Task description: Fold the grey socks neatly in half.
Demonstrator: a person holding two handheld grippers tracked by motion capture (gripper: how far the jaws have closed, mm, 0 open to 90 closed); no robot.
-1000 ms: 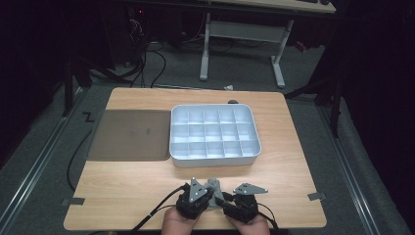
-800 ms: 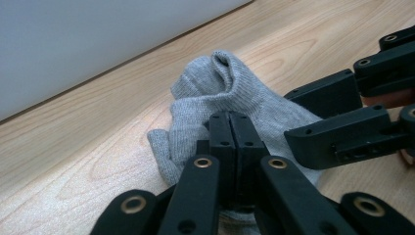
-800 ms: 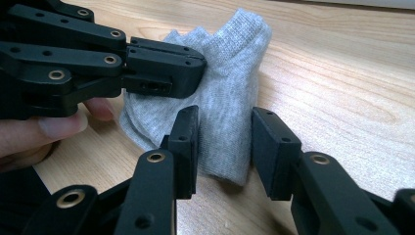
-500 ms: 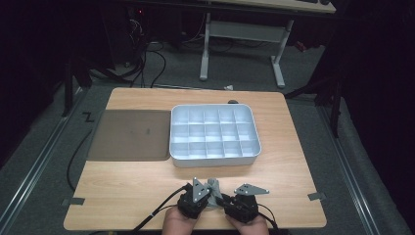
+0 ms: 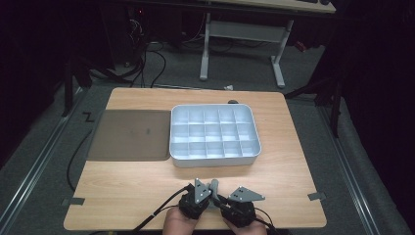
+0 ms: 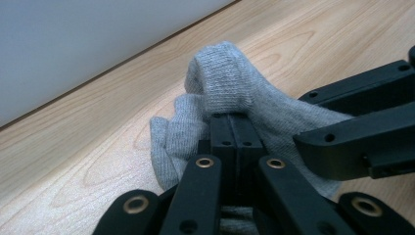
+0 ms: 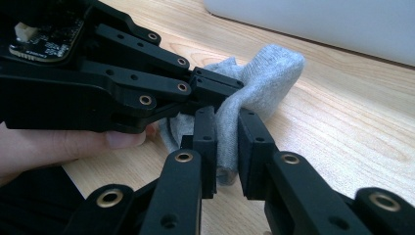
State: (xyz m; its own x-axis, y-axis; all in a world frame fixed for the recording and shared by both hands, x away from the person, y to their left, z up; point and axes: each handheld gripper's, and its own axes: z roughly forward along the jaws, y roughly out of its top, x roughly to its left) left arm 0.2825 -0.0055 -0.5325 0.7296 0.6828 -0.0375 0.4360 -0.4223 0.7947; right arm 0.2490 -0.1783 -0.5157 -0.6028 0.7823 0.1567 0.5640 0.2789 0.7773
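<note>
Two black two-jaw grippers sit side by side at the near edge of the light wooden table point(image 5: 127, 186), both clamped on one small grey knitted cloth point(image 6: 230, 93): the left gripper point(image 6: 234, 128) pinches it with jaws pressed together, the right gripper point(image 7: 226, 132) squeezes a fold. Beyond lies a pale grey compartmented plastic tray point(image 5: 214, 158), beside a dark flat mat point(image 5: 129, 134).

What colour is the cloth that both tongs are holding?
Light grey knit cloth, plain with no pattern; the left gripper view shows it best.
</note>
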